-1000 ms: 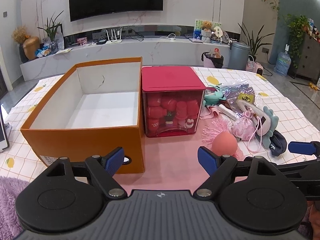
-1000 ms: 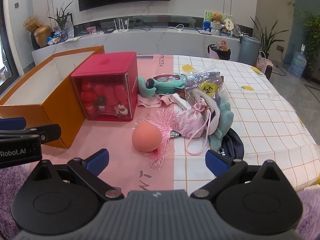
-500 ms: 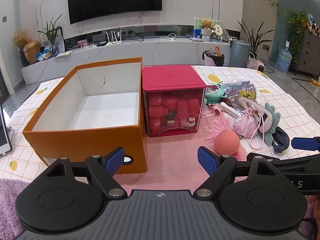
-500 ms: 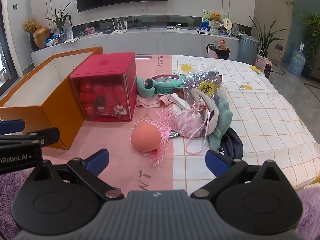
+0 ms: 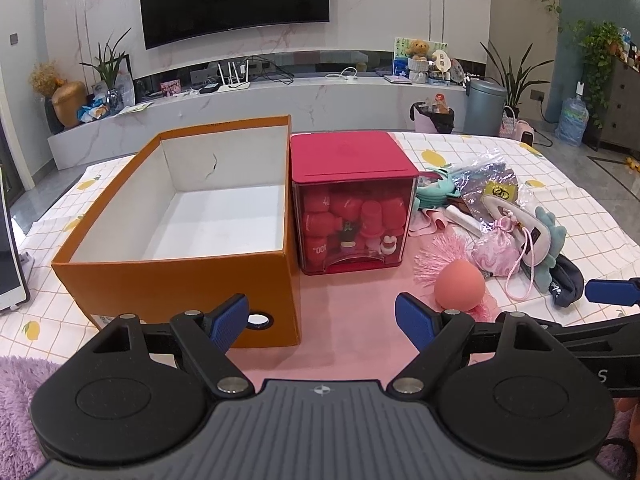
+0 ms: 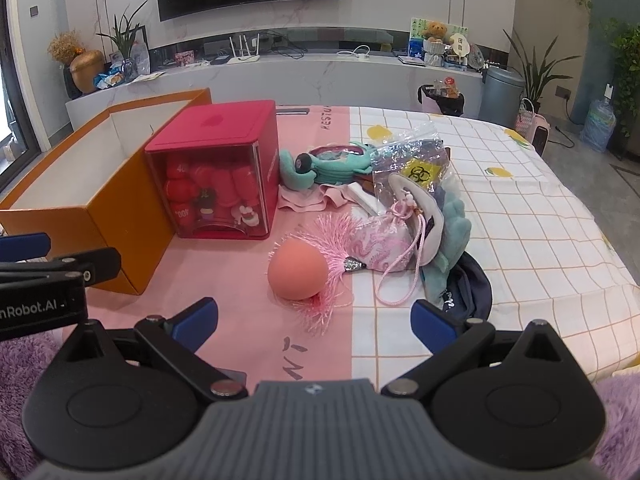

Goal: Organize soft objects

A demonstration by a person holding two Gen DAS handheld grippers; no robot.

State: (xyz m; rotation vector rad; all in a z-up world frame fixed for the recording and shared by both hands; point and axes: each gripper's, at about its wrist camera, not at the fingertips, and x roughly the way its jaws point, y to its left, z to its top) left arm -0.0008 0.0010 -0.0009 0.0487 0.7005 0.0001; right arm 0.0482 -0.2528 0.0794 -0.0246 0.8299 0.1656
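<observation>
- Both grippers are held low over the near edge of the surface, a little farther back than a second ago — the orange box [image 5: 176,236] and the pile of soft things are seen slightly smaller, and nothing has been picked up.
- The left gripper [image 5: 322,322] is seen with its jaws spread and empty, pointed at the gap between the orange box and the red container [image 5: 352,204].
- The right gripper [image 6: 314,320] is likewise shown with jaws spread wide and empty; the peach foam ball [image 6: 298,274] lies just ahead of it, resting on the pink tassel [image 6: 328,240].
- The remaining soft objects — a pink drawstring pouch [image 6: 384,246], a teal plush [image 6: 320,166], a dark cloth [image 6: 468,288] — are heaped to the right of the red container, touching one another.
- The orange box is shown open and bare inside, so the sorting is judged barely begun; the small retreat suggests a target is being chosen.
- Much of the heap is overlapped: the lower items cannot be separated by eye, and the contents of the shiny zip bag [image 6: 412,156] are hard to make out.
</observation>
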